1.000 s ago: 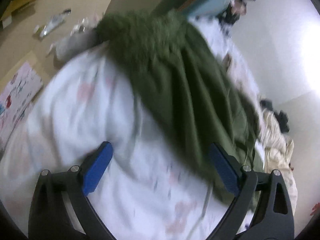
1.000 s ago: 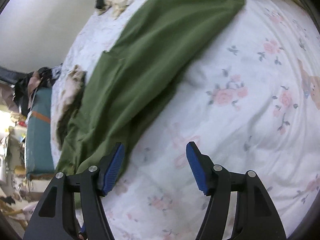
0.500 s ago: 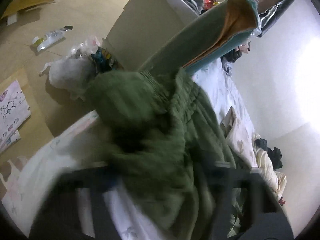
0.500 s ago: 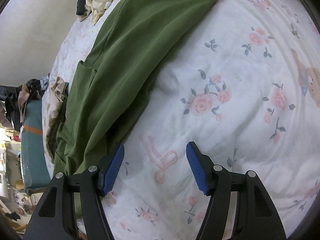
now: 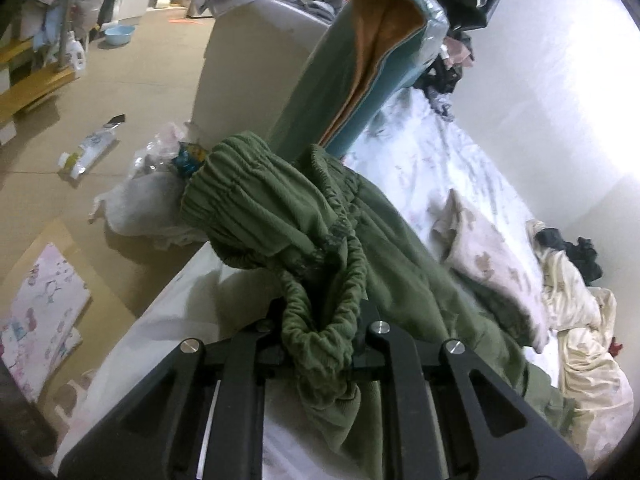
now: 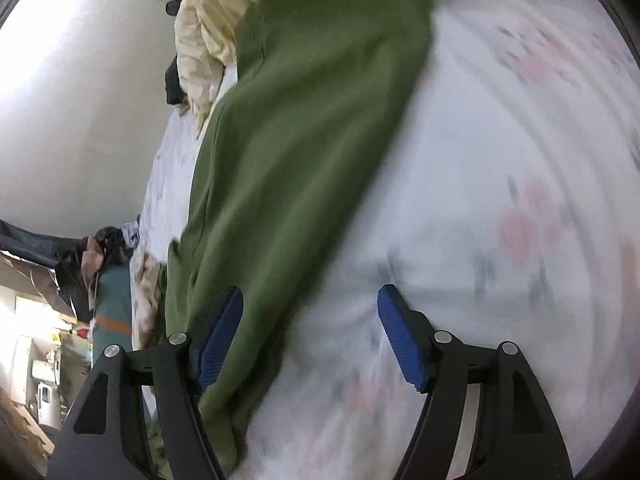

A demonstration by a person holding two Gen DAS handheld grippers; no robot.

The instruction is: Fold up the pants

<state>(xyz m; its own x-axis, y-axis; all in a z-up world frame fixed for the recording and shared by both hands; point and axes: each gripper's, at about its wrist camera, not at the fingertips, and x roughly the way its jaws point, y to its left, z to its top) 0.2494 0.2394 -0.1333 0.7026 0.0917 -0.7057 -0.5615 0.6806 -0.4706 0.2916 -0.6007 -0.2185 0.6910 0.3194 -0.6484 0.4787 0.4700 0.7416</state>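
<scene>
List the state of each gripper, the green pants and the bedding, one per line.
left gripper: shut on the pants' bunched elastic waistband.
right gripper: open, jaws wide, pads clear; the pants' edge lies between them on the sheet.
green pants: waistband end lifted and crumpled, legs spread flat along the bed.
floral sheet: spread out, wrinkled.
cream blanket: crumpled in a heap by the wall.

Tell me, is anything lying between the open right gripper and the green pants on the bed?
Nothing visible does. The right gripper hangs open directly over the edge of the green pants, with only bare floral bedsheet beside it.
</scene>
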